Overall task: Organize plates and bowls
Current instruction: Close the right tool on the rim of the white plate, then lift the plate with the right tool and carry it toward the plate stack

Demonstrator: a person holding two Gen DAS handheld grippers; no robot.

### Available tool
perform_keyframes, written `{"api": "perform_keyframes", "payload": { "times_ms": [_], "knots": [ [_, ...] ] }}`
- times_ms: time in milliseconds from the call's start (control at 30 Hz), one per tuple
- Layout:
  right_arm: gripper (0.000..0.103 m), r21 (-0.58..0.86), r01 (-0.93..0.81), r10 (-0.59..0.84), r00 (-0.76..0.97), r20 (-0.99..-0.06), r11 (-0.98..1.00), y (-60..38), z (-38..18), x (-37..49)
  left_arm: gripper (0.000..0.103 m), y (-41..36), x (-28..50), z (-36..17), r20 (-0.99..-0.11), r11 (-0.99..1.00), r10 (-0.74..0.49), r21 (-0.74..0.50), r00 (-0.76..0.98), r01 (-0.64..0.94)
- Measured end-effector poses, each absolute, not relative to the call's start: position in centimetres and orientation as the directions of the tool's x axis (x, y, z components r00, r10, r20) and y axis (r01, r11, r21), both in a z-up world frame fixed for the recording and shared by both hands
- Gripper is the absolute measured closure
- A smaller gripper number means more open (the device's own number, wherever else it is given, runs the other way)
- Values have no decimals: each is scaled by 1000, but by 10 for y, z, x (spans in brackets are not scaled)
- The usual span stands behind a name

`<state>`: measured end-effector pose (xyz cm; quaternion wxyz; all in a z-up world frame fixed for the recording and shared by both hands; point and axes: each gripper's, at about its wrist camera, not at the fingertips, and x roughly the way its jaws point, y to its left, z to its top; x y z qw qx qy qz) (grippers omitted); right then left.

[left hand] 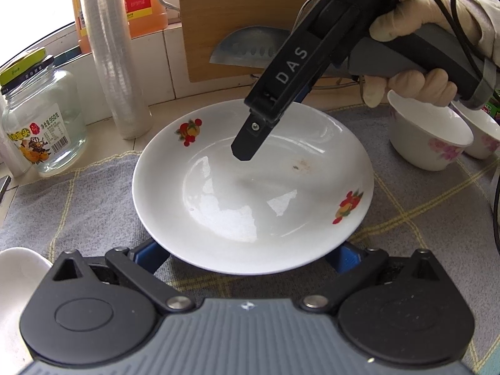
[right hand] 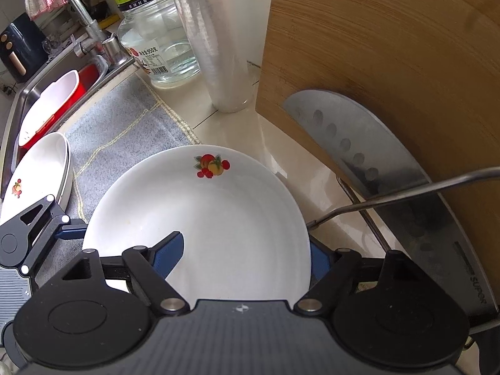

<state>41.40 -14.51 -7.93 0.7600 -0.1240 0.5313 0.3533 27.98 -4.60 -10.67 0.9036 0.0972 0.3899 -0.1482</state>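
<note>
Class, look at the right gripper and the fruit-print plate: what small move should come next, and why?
Probably close the right gripper on the plate's rim. One finger lies inside the plate and the other sits outside its rim, with a gap showing, so nothing is gripped yet.

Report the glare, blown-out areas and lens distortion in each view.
Left wrist view: bright window glare patches on the plate, the top-left window area blown out white, black fisheye corners, the cling-film roll bowed. Right wrist view: softer light, only a faint sheen on the plate, the cutting board edges curving strongly, the knife blade dully reflective, both views sharp.
</note>
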Motion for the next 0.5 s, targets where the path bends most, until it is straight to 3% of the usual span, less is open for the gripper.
{"api": "perform_keyframes", "payload": {
  "times_ms": [500],
  "knots": [
    [17,201,-680,442,199,-875,705,-141,-81,423,1,-44,281,-104,-743,928,-199,66,639,366]
  ]
}}
